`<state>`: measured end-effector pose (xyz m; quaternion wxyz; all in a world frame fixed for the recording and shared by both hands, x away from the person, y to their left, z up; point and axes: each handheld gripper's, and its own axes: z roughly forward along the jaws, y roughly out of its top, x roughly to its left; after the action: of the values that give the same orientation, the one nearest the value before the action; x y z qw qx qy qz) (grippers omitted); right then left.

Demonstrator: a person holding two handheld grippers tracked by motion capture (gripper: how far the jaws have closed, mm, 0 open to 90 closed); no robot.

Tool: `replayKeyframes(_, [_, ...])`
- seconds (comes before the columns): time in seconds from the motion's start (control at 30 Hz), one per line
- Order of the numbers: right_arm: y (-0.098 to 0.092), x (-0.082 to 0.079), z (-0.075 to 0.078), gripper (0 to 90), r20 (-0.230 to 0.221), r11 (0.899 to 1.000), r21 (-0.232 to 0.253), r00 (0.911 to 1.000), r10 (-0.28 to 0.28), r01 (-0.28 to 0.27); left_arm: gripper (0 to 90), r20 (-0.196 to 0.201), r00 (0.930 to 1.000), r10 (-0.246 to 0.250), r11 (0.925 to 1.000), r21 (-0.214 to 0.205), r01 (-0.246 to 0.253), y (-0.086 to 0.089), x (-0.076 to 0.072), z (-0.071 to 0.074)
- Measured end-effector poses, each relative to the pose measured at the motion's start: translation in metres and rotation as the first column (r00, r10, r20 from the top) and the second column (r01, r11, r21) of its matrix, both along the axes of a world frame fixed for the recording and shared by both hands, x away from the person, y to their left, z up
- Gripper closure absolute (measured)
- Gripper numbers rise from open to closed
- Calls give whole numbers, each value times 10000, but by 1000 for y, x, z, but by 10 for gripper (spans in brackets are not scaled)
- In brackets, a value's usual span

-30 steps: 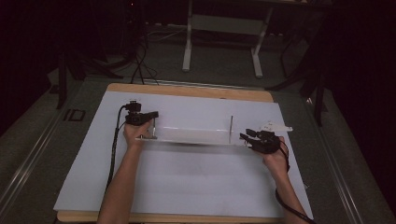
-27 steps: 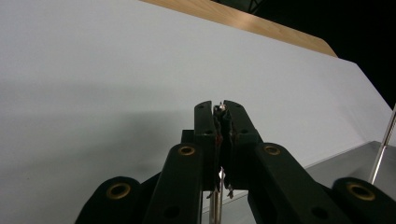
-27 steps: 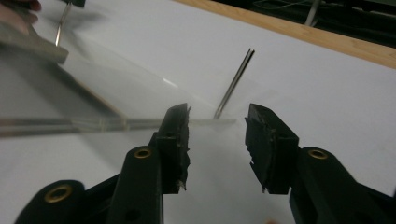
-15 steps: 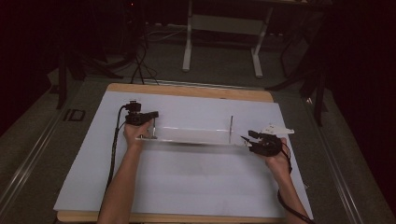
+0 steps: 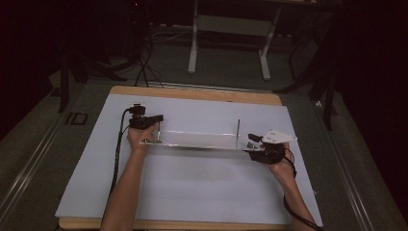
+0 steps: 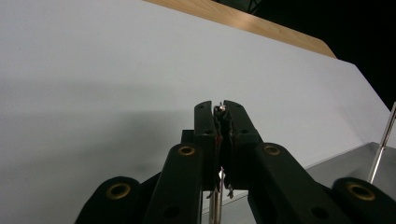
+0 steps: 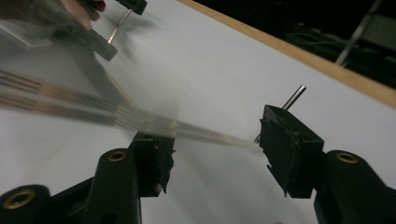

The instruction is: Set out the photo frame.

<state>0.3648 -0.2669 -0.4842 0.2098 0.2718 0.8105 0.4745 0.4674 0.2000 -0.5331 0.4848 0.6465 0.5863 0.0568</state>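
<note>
A long clear plastic plate [image 5: 197,140] lies across the middle of the white sheet, with a thin upright metal rod near each end. My left gripper [image 5: 156,121] is at its left end, shut on the left rod [image 6: 219,184], whose tip pokes out above the pads. The right rod [image 5: 238,129] stands free and appears again as the right rod [image 6: 385,140] at that view's edge. My right gripper [image 7: 215,151] is open at the plate's right end, and the plate's blurred edge [image 7: 205,133] runs between its two pads. It is the right gripper [image 5: 251,146] in the high view.
A white sheet [image 5: 192,192] covers a wooden board whose far edge [image 5: 192,93] shows bare. A metal stand [image 5: 228,29] is on the dark floor behind. Cables trail from both grippers along the forearms.
My right gripper has shifted slightly nearer and toward the plate's right end. The left gripper and the plate have stayed put.
</note>
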Motion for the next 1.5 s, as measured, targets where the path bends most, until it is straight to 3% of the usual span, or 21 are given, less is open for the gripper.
replayKeyframes(0.2, [2, -3, 1, 505, 190, 9994, 114, 9993, 324, -326, 854, -16, 10000, 25, 10000, -91, -25, 0, 0, -1])
replayKeyframes(0.33, [3, -1, 2, 502, 1, 9954, 610, 9973, 735, -733, 853, 28, 10000, 45, 9998, -188, -45, 1, -1, -2])
replayKeyframes(0.6, [3, 1, 2, 502, -223, 9945, 846, 9977, 644, -623, 844, 151, 9999, 56, 9996, -289, -51, 1, -1, -3])
replayKeyframes(0.83, [3, 2, 3, 502, -253, 9938, 954, 9979, 599, -573, 758, 442, 9990, 14, 10000, 23, -16, 4, -3, -3])
replayKeyframes(1.1, [3, 4, 5, 502, -310, 9937, 1002, 9981, 534, -501, 681, 1085, 9940, -129, 9999, 92, 119, 15, -19, 2])
replayKeyframes(1.2, [3, 5, 6, 502, -315, 9933, 1053, 9982, 511, -476, 664, 1313, 9911, -210, 9994, 309, 171, 20, -26, 4])
replayKeyframes(1.27, [3, 6, 6, 502, -327, 9932, 1084, 9984, 464, -426, 655, 1393, 9900, -239, 9982, 578, 159, 24, -31, 6])
replayKeyframes(1.5, [4, 9, 9, 502, -397, 9920, 1235, 9987, 323, -272, 625, 1701, 9851, -240, 9979, 638, 133, 36, -43, 12])
